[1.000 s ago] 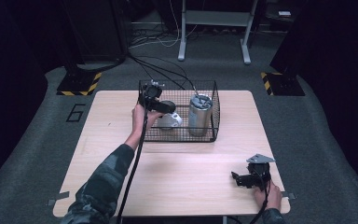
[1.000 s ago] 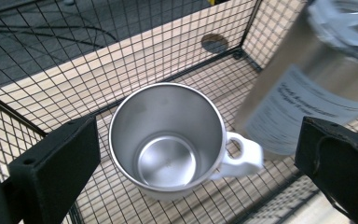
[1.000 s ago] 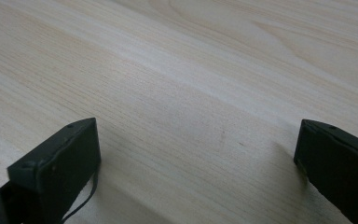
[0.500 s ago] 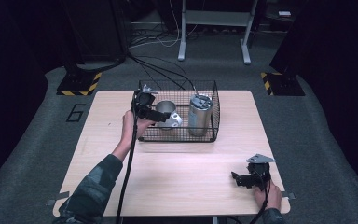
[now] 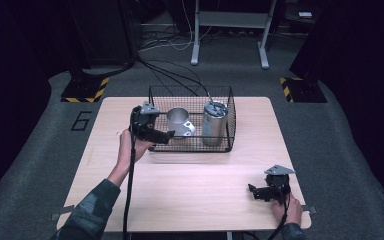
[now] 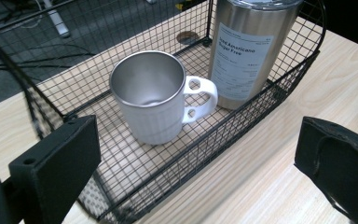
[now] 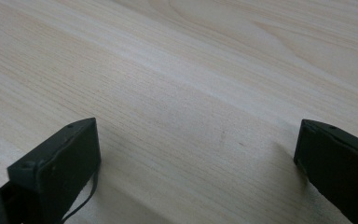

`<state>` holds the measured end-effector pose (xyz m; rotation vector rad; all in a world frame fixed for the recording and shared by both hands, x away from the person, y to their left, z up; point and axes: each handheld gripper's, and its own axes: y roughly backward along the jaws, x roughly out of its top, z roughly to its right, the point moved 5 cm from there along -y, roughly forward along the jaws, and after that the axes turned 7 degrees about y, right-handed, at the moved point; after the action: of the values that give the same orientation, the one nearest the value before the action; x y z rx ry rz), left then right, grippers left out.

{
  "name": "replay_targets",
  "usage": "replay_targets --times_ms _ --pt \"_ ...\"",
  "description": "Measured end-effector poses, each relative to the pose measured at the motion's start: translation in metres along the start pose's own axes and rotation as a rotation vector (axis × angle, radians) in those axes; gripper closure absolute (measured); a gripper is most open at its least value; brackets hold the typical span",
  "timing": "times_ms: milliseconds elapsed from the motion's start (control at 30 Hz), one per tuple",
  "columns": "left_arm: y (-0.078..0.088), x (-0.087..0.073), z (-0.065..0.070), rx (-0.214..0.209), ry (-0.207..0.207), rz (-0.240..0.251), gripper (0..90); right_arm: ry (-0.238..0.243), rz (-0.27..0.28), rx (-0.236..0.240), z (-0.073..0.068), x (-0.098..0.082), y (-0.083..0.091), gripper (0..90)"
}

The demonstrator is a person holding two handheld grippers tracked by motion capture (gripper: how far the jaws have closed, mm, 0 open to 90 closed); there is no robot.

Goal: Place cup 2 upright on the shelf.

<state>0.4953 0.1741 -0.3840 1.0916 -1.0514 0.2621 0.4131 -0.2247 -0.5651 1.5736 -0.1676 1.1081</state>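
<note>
A black wire basket stands at the back middle of the wooden table. Inside it a steel mug with a white handle stands upright beside a tall steel tumbler with a label. My left gripper is open at the basket's left front corner, with nothing between its jaws. My right gripper is open low over the bare wood near the table's front right corner.
Cables run across the dark floor behind the table. A metal stand is at the back. Yellow-black striped blocks lie to the left and right behind the table.
My left gripper has drawn back out of the basket, leftward and toward the front, leaving the mug standing inside. The right gripper has stayed still.
</note>
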Motion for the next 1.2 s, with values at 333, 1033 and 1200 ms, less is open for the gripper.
replay_targets --times_ms 333,1033,1200 --pt "0.027 -0.025 -0.008 0.025 0.01 0.022 0.1 -0.001 0.0 0.0 0.0 0.0 0.0 0.0" --pt "0.051 -0.131 -0.041 0.092 0.163 -0.051 0.0 -0.001 0.0 0.0 0.0 0.0 0.0 0.0" --pt "0.045 -0.158 -0.047 0.101 0.209 -0.083 0.0 -0.001 -0.001 0.0 0.0 0.0 0.0 0.0"
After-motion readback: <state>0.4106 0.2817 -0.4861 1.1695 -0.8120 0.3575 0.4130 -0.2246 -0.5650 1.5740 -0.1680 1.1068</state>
